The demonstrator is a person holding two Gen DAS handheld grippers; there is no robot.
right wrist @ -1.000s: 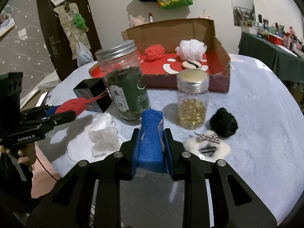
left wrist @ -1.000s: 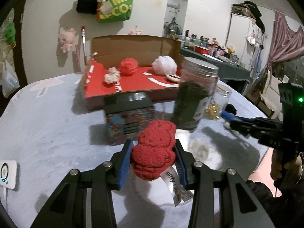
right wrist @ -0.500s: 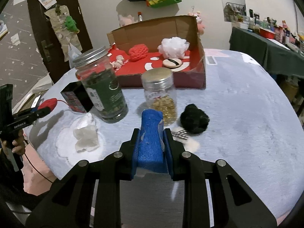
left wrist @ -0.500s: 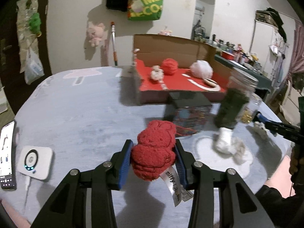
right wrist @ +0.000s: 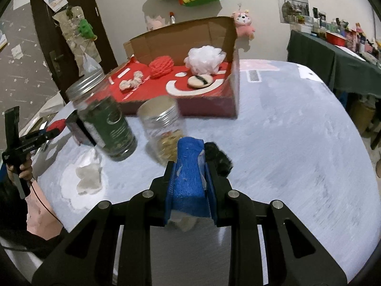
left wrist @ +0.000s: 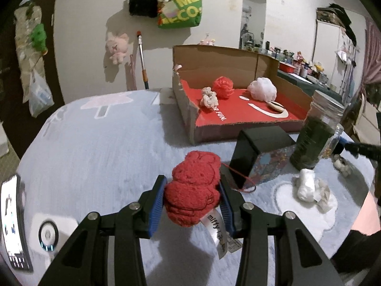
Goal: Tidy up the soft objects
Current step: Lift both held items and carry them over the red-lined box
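L gripper [left wrist: 191, 196] clamped on red plush [left wrist: 194, 188], blue pads pressing both sides; white tag [left wrist: 218, 228] hangs below w/ "miffy" print. Plush held above the table [left wrist: 95, 147], not touching it as far as can be told. Ahead-right of L gripper: black box [left wrist: 259, 152], a red string running from plush toward it. Further right: green jar [left wrist: 314, 135], then crumpled white tissue [left wrist: 309, 188] on a white doily. Far ahead: cardboard tray [left wrist: 214, 64] w/ red floor, holding red ball [left wrist: 222, 87], white puff [left wrist: 262, 89], small cream plush [left wrist: 209, 97] & a flat oval pad [left wrist: 276, 105]. Near-left of L gripper: white round device [left wrist: 47, 234], phone [left wrist: 14, 224] at edge.

R gripper [right wrist: 190, 166] shut on blue sponge [right wrist: 189, 169], squeezed between both fingers, sticking forward & up. Just ahead-left of it: clear jar [right wrist: 164, 128] w/ yellow bits. Just right, partly behind sponge: black pompom [right wrist: 220, 158]. Green jar left of that looks tilted/blurred. Tissue near-left. Tray well ahead. L gripper seen far left w/ plush in its tip.
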